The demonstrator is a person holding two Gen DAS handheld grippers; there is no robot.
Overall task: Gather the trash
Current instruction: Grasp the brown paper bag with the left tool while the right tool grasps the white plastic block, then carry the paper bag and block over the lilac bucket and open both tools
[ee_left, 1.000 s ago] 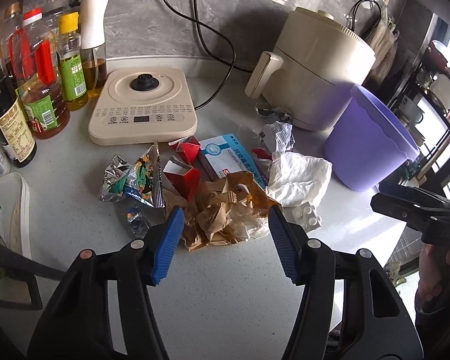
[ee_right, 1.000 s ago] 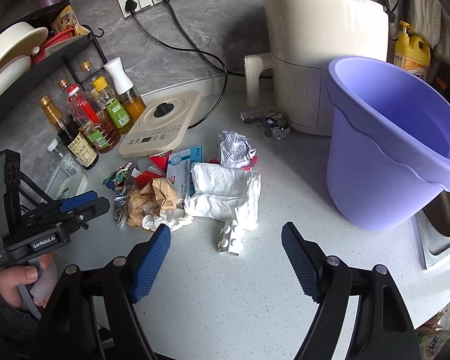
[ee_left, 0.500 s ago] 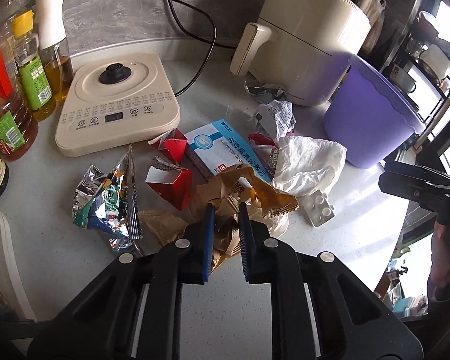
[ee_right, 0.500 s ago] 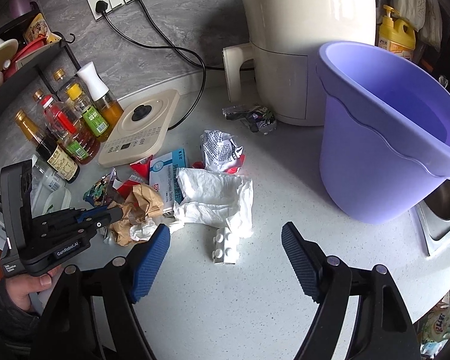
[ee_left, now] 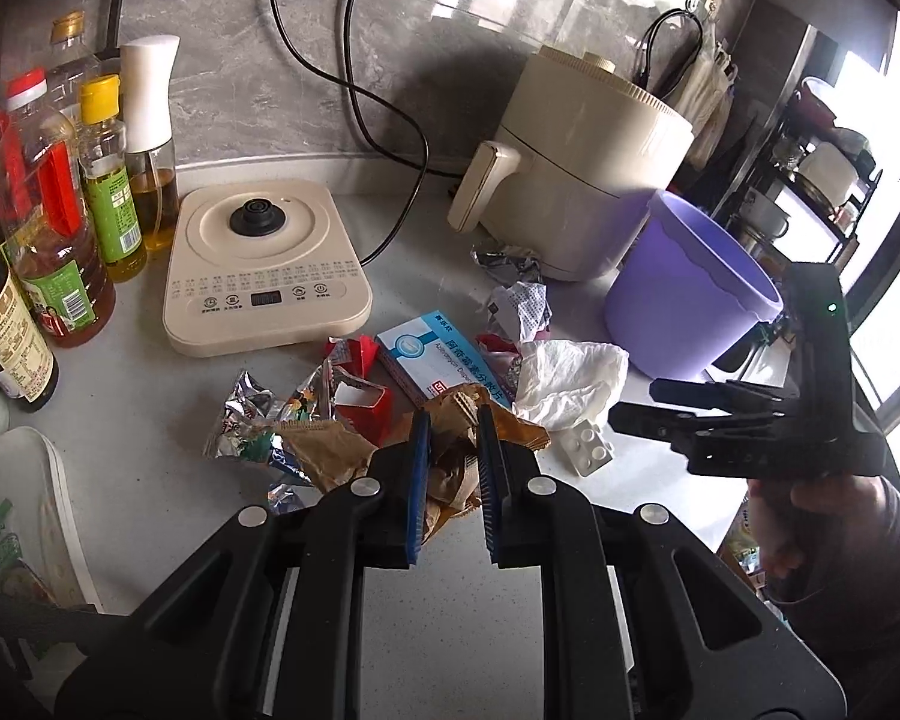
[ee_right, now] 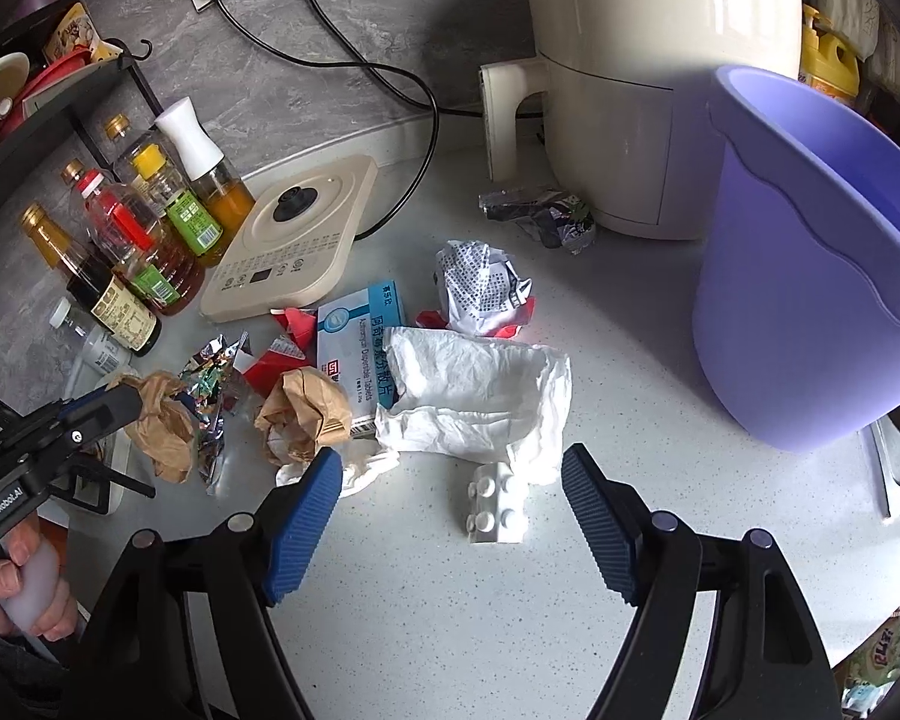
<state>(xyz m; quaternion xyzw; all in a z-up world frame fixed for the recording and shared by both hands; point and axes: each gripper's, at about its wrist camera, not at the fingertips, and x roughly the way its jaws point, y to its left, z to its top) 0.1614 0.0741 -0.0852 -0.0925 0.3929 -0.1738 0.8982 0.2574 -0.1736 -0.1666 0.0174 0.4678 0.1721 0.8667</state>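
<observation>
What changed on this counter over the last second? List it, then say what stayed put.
The left gripper closed on the crumpled brown paper and lifted part of it off the pile. The right gripper moved in over the white brick, jaws narrowing slightly, holding nothing. The purple bucket, tissue and medicine box stayed put.

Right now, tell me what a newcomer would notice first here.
The heap of trash mid-counter: a white tissue, a blue medicine box and crumpled brown paper, which the left gripper is pinching. Next, the big purple bucket at the counter's right end, beside the cream air fryer.
</observation>
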